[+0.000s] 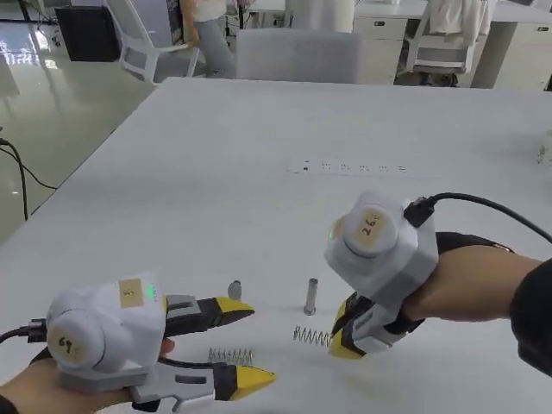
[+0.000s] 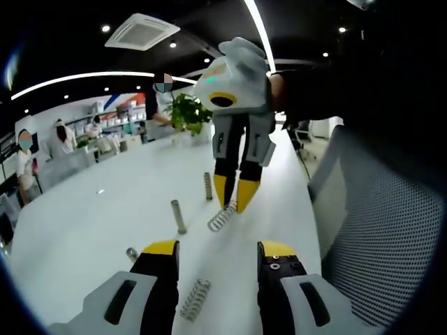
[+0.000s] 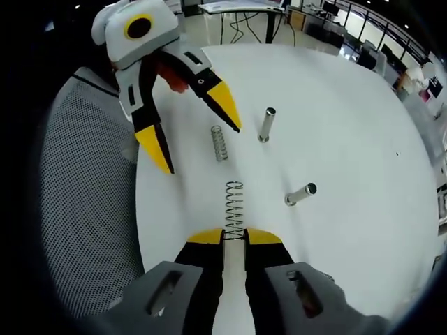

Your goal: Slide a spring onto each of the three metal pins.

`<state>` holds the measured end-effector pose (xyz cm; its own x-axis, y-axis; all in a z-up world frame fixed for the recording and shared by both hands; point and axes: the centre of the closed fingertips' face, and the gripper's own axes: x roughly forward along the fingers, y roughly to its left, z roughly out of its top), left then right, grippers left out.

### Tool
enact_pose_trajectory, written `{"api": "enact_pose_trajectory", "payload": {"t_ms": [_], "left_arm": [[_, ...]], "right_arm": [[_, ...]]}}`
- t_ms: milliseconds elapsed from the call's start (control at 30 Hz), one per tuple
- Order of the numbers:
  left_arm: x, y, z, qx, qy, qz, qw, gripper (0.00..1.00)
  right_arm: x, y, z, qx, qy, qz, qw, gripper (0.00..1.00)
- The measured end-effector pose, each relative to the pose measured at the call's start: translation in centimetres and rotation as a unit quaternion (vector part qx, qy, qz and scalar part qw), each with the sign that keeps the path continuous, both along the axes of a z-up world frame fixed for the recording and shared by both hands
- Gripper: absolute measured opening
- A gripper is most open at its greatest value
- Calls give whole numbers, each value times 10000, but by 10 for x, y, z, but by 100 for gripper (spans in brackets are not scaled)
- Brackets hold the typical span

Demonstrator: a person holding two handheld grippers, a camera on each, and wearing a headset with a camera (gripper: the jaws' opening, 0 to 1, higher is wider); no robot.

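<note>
Head view first: the right gripper (image 1: 343, 343) is on the right, its jaws pinched shut on one end of a spring (image 1: 311, 335). The rest of the coil sticks out free to the left, low over the white counter (image 1: 259, 172). Gripping it by the end makes sense, since that leaves the open bore clear to go over a pin. The nearest candidate is the upright pin (image 1: 310, 296), standing just beyond the spring's free end. A second pin (image 1: 235, 289) sits further left, near the far jaw of the left gripper (image 1: 246, 343), and reads as a short stub from this angle. Left gripper view picks up a third pin (image 2: 207, 185), further off beside the right gripper. All three look bare, so by my reading no spring is on yet.

The left gripper sits at the near left, jaws wide open and holding nothing. A loose spring (image 1: 230, 354) lies on the counter between its yellow tips, lined up for a later pick, I'd guess.

Materials: the pins are plain, smooth grey metal cylinders. The springs are thin bright wire, open-coiled, and likely to bend off-axis if pushed crooked. The counter is smooth matte white, so a dropped spring may roll
</note>
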<state>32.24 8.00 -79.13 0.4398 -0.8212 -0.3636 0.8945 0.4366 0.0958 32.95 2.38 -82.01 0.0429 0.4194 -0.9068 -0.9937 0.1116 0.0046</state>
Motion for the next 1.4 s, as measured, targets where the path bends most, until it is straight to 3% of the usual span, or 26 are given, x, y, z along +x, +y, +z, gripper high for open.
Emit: {"api": "enact_pose_trajectory", "payload": {"t_ms": [267,833,1400], "left_arm": [[-3,-19,5,82,-53,-361,9993,31],[-17,-35,7,128,-75,-837,9964,14],[-18,-36,-1,305,-103,-923,9952,3]], "right_arm": [[-8,1,11,0,8,187,9998,8],[-29,7,19,-96,148,676,9976,8],[-34,11,30,-57,162,723,9972,8]]}}
